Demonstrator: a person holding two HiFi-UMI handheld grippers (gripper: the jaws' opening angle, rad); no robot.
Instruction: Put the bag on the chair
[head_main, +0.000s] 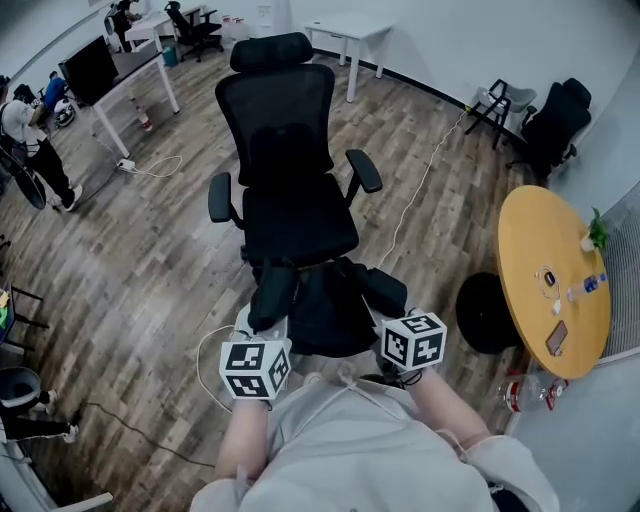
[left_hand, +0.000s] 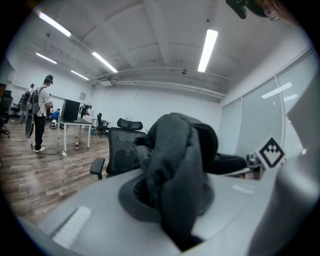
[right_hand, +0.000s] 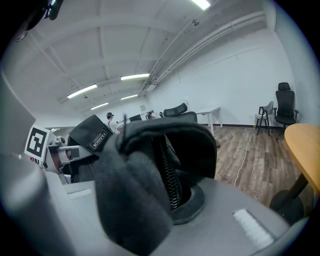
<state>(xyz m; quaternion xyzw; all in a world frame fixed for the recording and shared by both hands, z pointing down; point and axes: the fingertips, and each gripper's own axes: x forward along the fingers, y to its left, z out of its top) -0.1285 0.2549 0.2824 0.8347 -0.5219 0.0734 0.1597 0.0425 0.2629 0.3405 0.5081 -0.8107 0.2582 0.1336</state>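
A black bag (head_main: 325, 300) hangs between my two grippers, just in front of the seat of a black office chair (head_main: 300, 215) and a little lower than it. My left gripper (head_main: 273, 298) is shut on the bag's left side. My right gripper (head_main: 388, 297) is shut on its right side. In the left gripper view, dark folded fabric of the bag (left_hand: 175, 170) fills the jaws of the left gripper (left_hand: 182, 237), with the chair (left_hand: 117, 150) behind. In the right gripper view, the bag (right_hand: 145, 175) shows a zipper and sits pinched in the right gripper (right_hand: 142, 235).
A round yellow table (head_main: 530, 250) with small items stands at the right on a black base (head_main: 485, 315). A white cable (head_main: 420, 190) runs across the wooden floor. White desks, more black chairs (head_main: 555, 125) and a person (head_main: 30, 140) are further off.
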